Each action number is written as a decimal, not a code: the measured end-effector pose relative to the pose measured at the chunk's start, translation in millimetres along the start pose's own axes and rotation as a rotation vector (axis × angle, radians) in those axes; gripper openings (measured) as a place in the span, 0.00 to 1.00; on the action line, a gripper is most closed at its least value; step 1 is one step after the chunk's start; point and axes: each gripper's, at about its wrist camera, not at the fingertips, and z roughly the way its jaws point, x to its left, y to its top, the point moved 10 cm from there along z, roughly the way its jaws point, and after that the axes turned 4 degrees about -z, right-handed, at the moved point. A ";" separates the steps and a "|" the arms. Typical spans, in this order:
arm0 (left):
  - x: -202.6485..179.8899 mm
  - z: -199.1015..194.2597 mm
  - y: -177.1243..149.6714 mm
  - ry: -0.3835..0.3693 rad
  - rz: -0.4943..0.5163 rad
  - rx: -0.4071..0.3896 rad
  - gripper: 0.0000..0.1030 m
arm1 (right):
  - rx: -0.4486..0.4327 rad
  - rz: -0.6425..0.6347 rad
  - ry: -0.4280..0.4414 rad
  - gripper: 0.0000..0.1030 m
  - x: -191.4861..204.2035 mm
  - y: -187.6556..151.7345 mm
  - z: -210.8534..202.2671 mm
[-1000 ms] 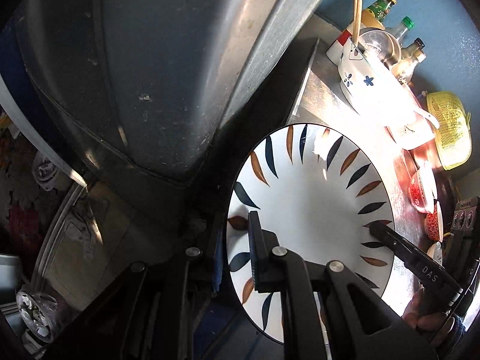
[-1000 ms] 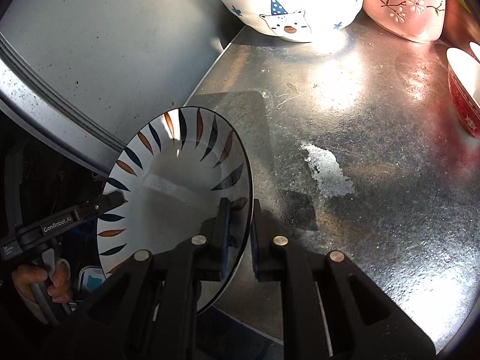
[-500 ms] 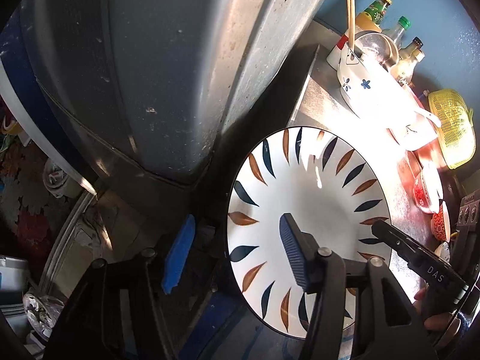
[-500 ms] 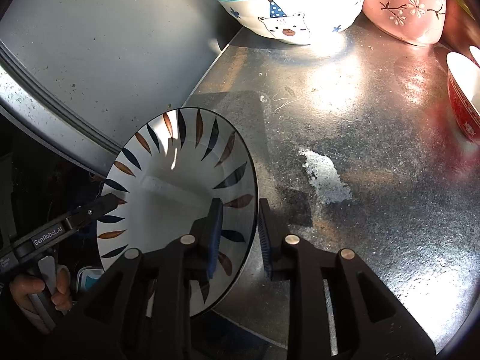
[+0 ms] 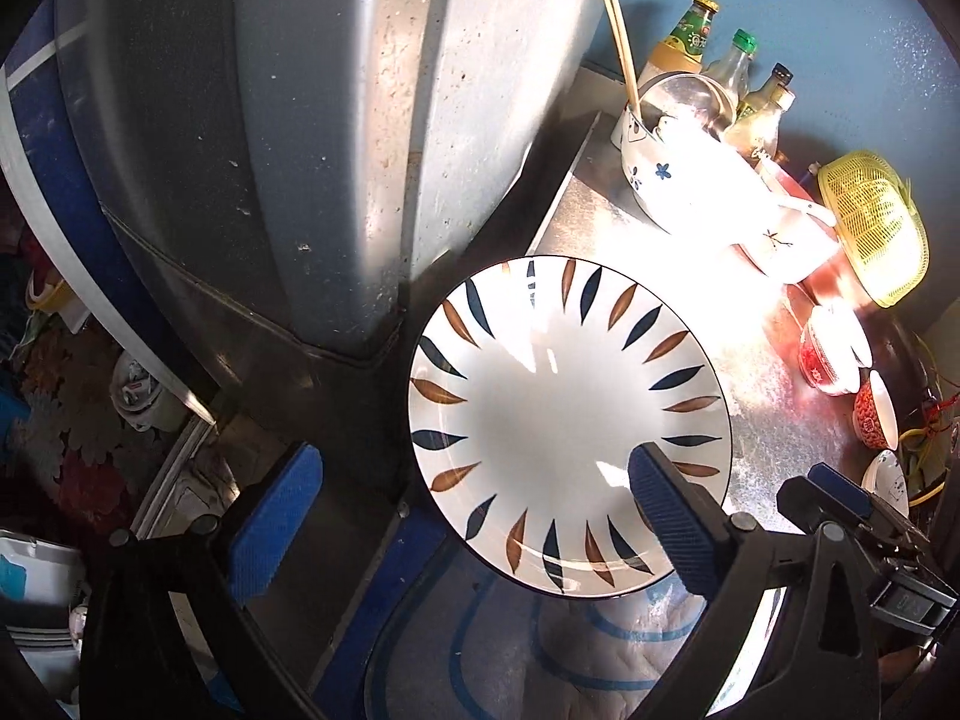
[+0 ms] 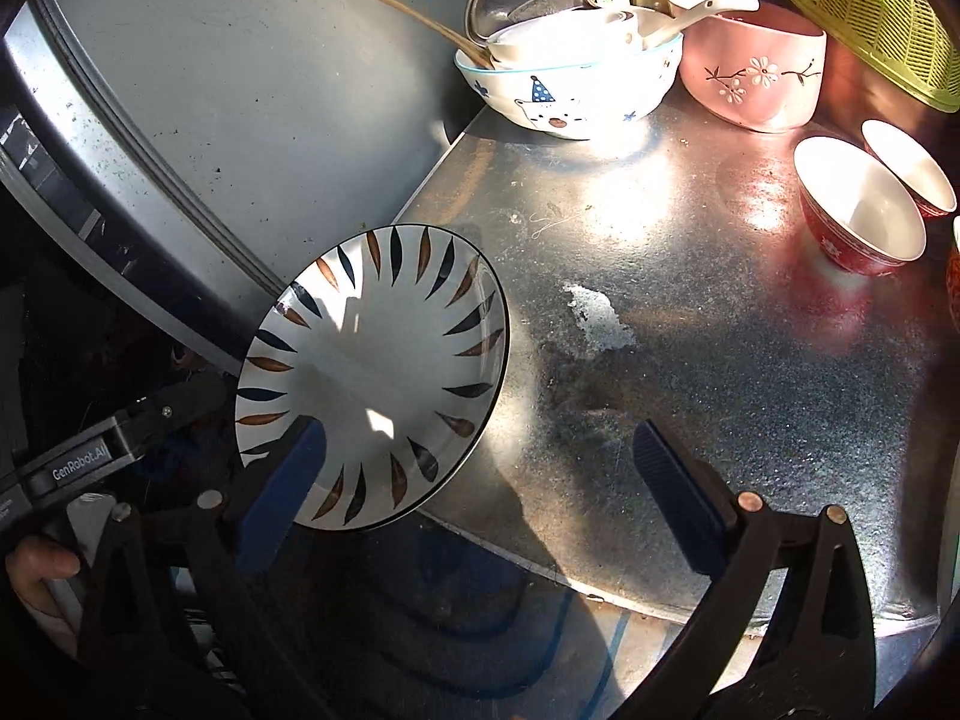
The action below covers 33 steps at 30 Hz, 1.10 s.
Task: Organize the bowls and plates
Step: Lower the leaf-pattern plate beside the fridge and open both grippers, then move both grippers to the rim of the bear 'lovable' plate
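While both tools stand spread wide, the leaf-patterned plate lies flat at the near left corner of the metal worktop, its edge jutting a little past the worktop's rim. The left tool has just been opening its jaws; the plate sits in the gap between its blue pads, but neither pad presses on it. The right tool has likewise just been opening, and its pads are clear of the plate, the left one over the plate's near edge, the right one over bare metal. A hand grips the left tool's handle at the lower left of the right wrist view.

At the far end of the worktop stands a white bear-print bowl with smaller dishes, a spoon and chopsticks stacked inside it. A pink flowered bowl sits just beside it, and two red bowls stand well apart from the plate on the right. A yellow basket and bottles line the blue wall.
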 end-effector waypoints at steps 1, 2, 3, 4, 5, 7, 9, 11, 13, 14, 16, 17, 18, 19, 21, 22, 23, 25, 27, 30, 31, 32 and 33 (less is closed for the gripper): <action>-3.4 -3.0 -2.2 -0.005 0.006 -0.001 0.99 | -0.004 0.005 -0.001 1.00 -1.1 -2.6 -5.1; -8.1 -6.4 -5.2 -0.009 0.013 -0.003 0.99 | -0.008 0.011 -0.003 1.00 -2.2 -6.5 -11.3; -13.5 -8.6 -7.8 -0.012 0.020 -0.004 0.99 | -0.012 0.017 -0.004 1.00 -4.0 -9.0 -15.6; -18.8 -10.8 -10.4 -0.016 0.028 -0.004 0.99 | -0.017 0.022 -0.007 1.00 -5.6 -11.3 -20.5; -23.5 -13.1 -13.1 -0.020 0.035 -0.004 0.99 | -0.021 0.026 -0.011 1.00 -7.7 -13.6 -25.4; -33.3 -18.2 -17.9 -0.029 0.053 -0.005 0.99 | -0.031 0.037 -0.022 1.00 -13.3 -18.8 -36.0; -44.5 -23.3 -22.6 -0.040 0.071 -0.007 0.99 | -0.042 0.051 -0.032 1.00 -19.1 -23.7 -45.6; -56.4 -28.6 -29.6 -0.050 0.088 -0.007 0.99 | -0.054 0.065 -0.042 1.00 -24.3 -28.8 -55.7; -67.5 -33.3 -34.2 -0.060 0.102 -0.007 0.99 | -0.066 0.080 -0.051 1.00 -30.5 -34.0 -65.5; -73.0 -35.0 -37.0 -0.064 0.111 -0.006 0.99 | -0.072 0.088 -0.056 1.00 -34.0 -36.8 -70.2; -84.9 -37.6 -42.9 -0.073 0.129 -0.004 0.99 | -0.083 0.102 -0.065 1.00 -40.5 -41.7 -78.8; -90.8 -38.5 -46.0 -0.078 0.140 -0.002 0.99 | -0.088 0.110 -0.071 1.00 -43.9 -44.2 -83.1; -96.7 -39.8 -49.1 -0.083 0.149 -0.002 0.99 | -0.094 0.117 -0.076 1.00 -47.0 -46.9 -87.5; -102.4 -41.2 -52.1 -0.089 0.159 -0.001 0.99 | -0.099 0.125 -0.080 1.00 -50.2 -49.5 -91.9; -113.7 -44.0 -58.5 -0.100 0.180 0.001 0.99 | -0.109 0.138 -0.088 1.00 -56.8 -54.2 -100.3; -119.7 -45.0 -61.4 -0.105 0.191 0.001 0.99 | -0.113 0.144 -0.092 1.00 -60.3 -56.5 -104.1; -125.4 -45.9 -64.3 -0.109 0.202 0.002 0.99 | -0.117 0.151 -0.095 1.00 -63.9 -59.0 -107.8; -136.1 -47.2 -69.3 -0.118 0.220 0.006 1.00 | -0.128 0.164 -0.102 1.00 -70.4 -62.5 -115.3; -146.6 -48.7 -73.3 -0.126 0.236 0.007 0.99 | -0.139 0.176 -0.110 1.00 -77.2 -66.0 -123.4; -162.0 -50.6 -79.2 -0.140 0.261 0.010 0.99 | -0.156 0.197 -0.120 1.00 -87.7 -71.3 -135.2; -167.1 -51.3 -81.5 -0.144 0.268 0.011 0.99 | -0.162 0.204 -0.123 1.00 -91.3 -73.2 -138.7; -171.8 -51.5 -83.5 -0.148 0.275 0.014 0.99 | -0.168 0.212 -0.126 1.00 -94.7 -75.0 -142.3; -176.8 -51.5 -85.7 -0.152 0.283 0.016 0.99 | -0.173 0.219 -0.129 1.00 -98.5 -77.0 -145.9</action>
